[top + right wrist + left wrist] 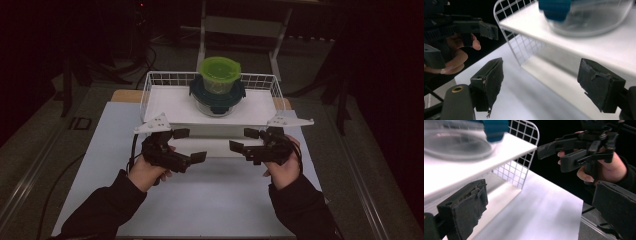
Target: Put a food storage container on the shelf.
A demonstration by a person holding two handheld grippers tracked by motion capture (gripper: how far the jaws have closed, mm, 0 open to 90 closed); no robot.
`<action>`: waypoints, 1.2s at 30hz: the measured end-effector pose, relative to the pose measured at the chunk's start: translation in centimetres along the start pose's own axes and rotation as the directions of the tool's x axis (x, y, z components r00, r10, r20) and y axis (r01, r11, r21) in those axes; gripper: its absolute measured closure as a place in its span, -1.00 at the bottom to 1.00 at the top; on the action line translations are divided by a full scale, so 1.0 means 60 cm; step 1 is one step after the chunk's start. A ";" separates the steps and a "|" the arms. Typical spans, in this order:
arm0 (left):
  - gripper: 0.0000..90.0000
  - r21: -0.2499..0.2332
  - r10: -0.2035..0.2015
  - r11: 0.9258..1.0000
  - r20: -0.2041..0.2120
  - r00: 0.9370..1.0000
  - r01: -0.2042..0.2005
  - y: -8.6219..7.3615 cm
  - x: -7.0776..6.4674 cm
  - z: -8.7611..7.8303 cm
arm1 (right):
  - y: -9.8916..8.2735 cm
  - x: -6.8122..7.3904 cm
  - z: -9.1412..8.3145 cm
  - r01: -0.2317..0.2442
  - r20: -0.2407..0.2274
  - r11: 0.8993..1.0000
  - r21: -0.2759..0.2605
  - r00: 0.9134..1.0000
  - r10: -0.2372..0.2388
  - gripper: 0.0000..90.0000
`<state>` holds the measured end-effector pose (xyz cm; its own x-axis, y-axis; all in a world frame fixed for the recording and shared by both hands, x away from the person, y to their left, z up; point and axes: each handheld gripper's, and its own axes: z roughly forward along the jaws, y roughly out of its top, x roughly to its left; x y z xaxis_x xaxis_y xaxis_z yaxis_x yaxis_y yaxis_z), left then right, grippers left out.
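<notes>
Two hand-held grippers face each other just in front of a white wire basket [150, 85] on the desk [210, 200], the left hand-held gripper [190, 145] and the right hand-held gripper [244, 140] both with jaws spread and nothing between them. On the basket's white shelf [165, 102] stand two stacked containers: a green-lidded tub [220, 72] atop a teal-lidded glass bowl [217, 97]. The approach appears under way; next, each gripper likely must close in on the stack from its own side.
</notes>
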<state>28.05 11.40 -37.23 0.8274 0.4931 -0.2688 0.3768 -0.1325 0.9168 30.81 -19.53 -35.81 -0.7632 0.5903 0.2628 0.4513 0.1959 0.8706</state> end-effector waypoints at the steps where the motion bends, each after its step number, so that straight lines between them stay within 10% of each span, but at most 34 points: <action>1: -1.00 -0.003 0.008 1.000 0.002 1.000 -0.008 -0.009 -0.001 0.000 | -0.009 -0.001 0.001 -0.008 -0.004 1.000 -0.001 1.000 0.008 -0.55; 14: -1.00 0.071 0.065 0.995 0.013 0.998 -0.066 -0.097 -0.010 0.004 | -0.124 -0.022 0.023 -0.065 -0.002 0.997 0.050 0.998 0.065 -0.54; 36: -1.00 0.110 0.023 0.994 0.012 1.000 -0.024 -0.211 -0.015 0.014 | -0.229 -0.035 0.000 -0.106 0.091 0.990 0.094 0.991 0.097 -0.54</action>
<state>22.87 11.91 -48.84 0.8407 0.4796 -0.2515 0.4007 -0.2384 0.8847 26.21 -23.47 -48.35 -0.6702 0.6757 0.3070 0.5711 0.2054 0.7948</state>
